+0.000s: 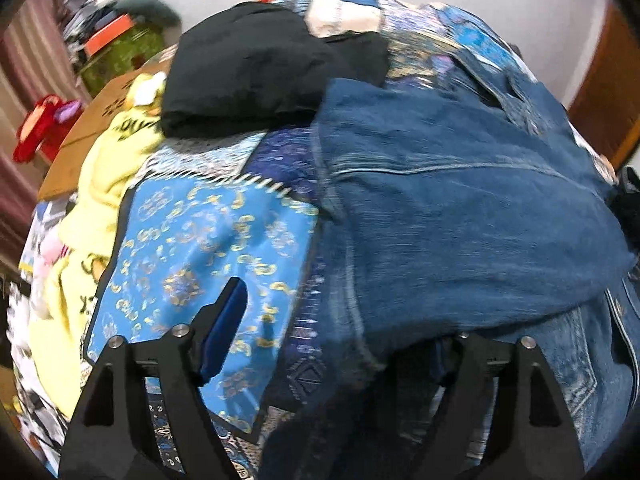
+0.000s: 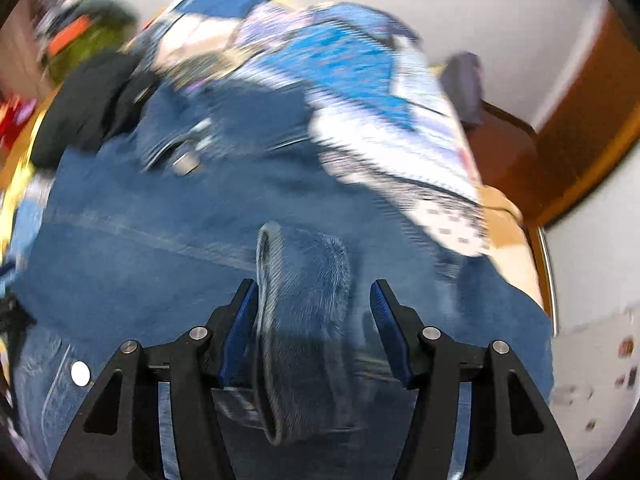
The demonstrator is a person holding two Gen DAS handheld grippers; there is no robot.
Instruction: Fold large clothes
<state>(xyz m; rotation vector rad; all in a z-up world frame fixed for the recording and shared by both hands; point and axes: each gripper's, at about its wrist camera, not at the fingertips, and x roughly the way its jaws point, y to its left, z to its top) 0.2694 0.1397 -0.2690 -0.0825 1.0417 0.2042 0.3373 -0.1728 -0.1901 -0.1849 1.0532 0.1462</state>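
Note:
A blue denim jacket [image 1: 460,208] lies spread on a blue patterned bedspread [image 1: 200,248]; it also fills the right wrist view [image 2: 160,256]. My left gripper [image 1: 340,328] is open, its left finger [image 1: 224,328] over the bedspread, its right finger hidden under a denim fold. My right gripper [image 2: 314,320] is open, with a denim cuff [image 2: 304,320] standing between its fingers, touching the left pad [image 2: 240,328] and apart from the right pad.
A folded black garment [image 1: 248,76] lies on the bed behind the jacket. Yellow cloth [image 1: 100,184] and a cardboard box [image 1: 92,128] are at the left. A green tin [image 1: 120,56] stands far left. A wooden bed frame [image 2: 512,152] is at the right.

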